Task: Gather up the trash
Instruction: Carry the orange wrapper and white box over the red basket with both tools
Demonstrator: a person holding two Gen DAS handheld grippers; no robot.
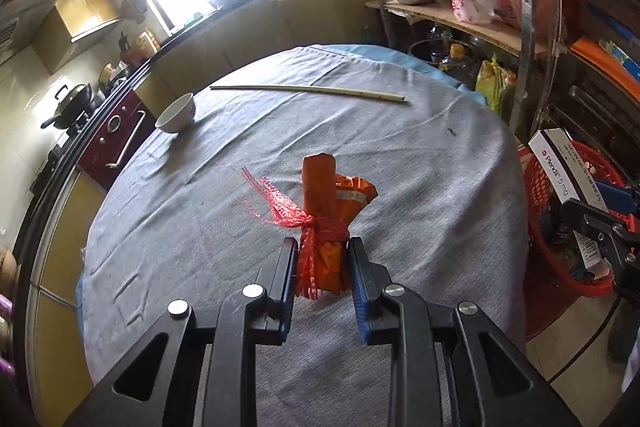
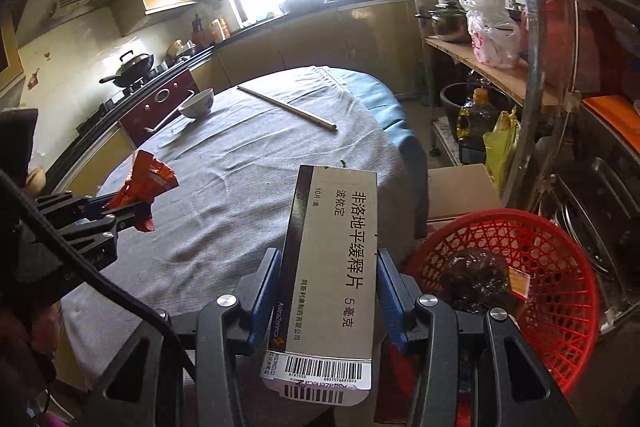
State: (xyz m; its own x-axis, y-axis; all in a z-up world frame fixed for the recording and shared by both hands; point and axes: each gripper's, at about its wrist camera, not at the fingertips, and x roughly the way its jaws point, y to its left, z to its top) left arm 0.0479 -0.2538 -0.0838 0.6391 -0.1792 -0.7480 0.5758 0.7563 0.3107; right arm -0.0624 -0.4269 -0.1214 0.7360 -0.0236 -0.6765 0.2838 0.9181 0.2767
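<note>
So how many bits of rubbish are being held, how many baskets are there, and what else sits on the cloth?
Held rubbish: 2, an orange wrapper bundle and a medicine box
Red basket: 1
White bowl: 1
Long stick: 1
Total: 5

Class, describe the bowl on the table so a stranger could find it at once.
Start at the round table under its grey cloth. At its far left edge, nearest the stove, sits the white bowl. It is the table's only dish; its nearest neighbour is a long pale stick.
</note>
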